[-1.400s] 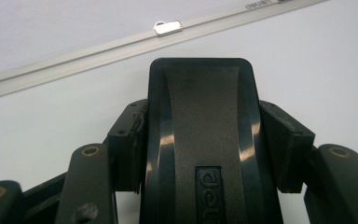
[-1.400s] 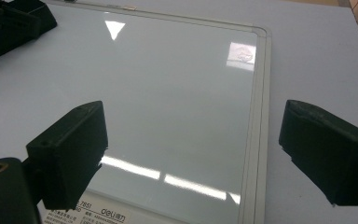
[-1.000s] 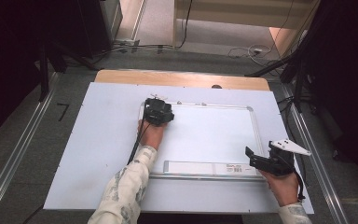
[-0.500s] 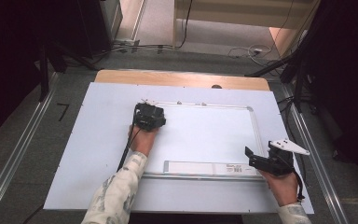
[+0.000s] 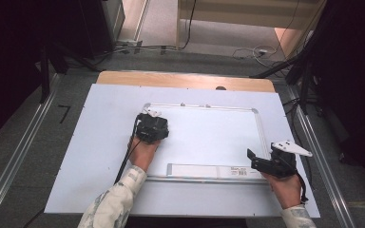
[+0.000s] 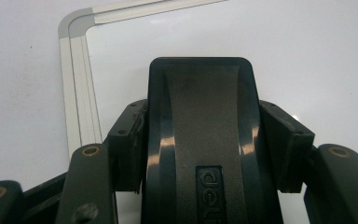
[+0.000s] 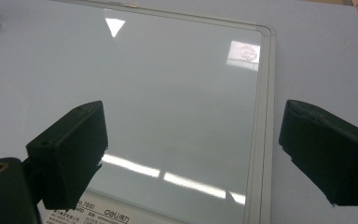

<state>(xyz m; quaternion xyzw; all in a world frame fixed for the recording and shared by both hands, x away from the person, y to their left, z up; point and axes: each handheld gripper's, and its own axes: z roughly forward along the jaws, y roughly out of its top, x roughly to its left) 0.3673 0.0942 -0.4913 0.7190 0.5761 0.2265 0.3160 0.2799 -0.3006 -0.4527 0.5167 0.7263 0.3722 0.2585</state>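
A white-framed whiteboard [image 5: 209, 137] lies flat on the table. My left gripper [image 5: 152, 128] is over the board's left part, near its far left corner, and is shut on a black eraser [image 6: 200, 140] marked "deli". In the left gripper view the jaws [image 6: 205, 140] press the eraser's two sides, and the board's rounded corner [image 6: 77, 28] lies just beyond. My right gripper [image 5: 259, 161] stands open at the board's near right corner with nothing between its fingers. In the right gripper view [image 7: 196, 154] it faces the glossy board surface [image 7: 168, 84].
A label strip [image 5: 209, 170] runs along the board's near edge. The board rests on a white sheet [image 5: 100, 156] over a wooden tabletop [image 5: 185, 80]. Metal rails [image 5: 19, 156] flank the table on both sides. Cables lie on the floor beyond.
My left gripper has slid the eraser leftward and toward the person across the board. The right gripper has stayed in place, open.
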